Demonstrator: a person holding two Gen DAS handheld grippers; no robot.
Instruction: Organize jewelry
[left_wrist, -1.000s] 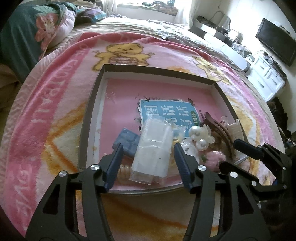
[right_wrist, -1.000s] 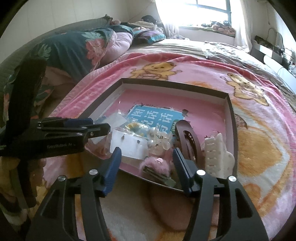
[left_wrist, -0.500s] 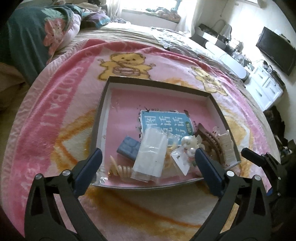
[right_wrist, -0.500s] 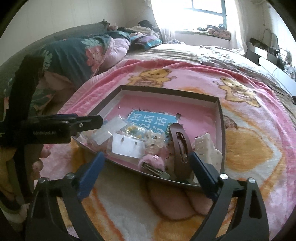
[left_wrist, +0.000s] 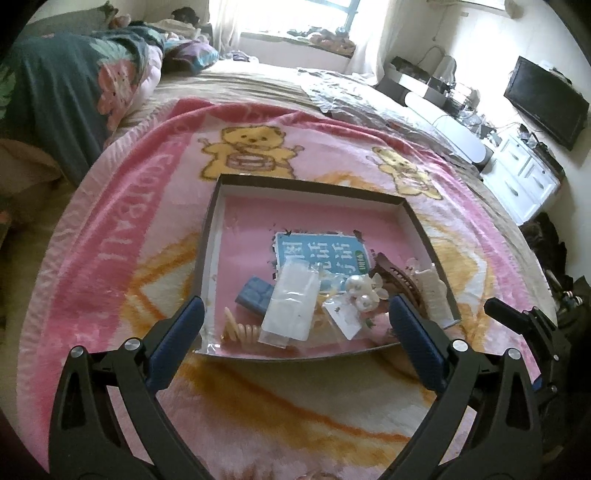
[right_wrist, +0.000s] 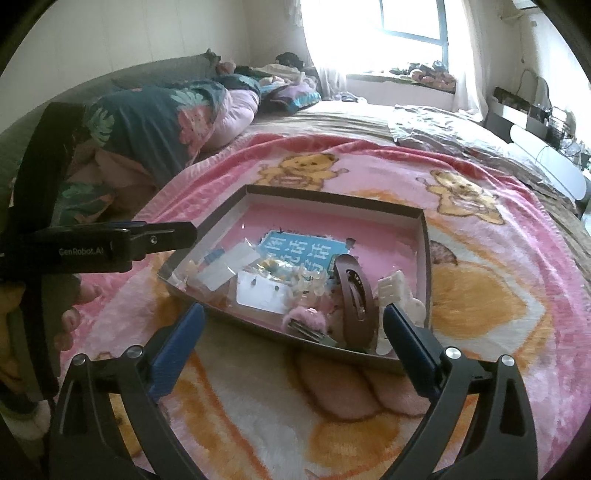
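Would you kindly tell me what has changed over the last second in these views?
Both tools, the left tool and the right tool, opened wide and drew back from the shallow dark-rimmed pink tray, gripping nothing. The clear plastic bag, brown oval hair clip and other trinkets lie unmoved in the tray.

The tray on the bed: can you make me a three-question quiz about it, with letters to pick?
1. Where does the brown hair clip lie in the tray?
A. far corner
B. near edge, beside the white clip
C. outside it

2. What colour is the tray's floor?
A. pink
B. green
C. black

3. How are the left gripper and right gripper?
A. both open, empty
B. both shut
C. one holds a bag

Answers: 1 B, the clips lie side by side nearest the camera. 2 A, pink shows round the blue label. 3 A, fingers spread wide, nothing between.
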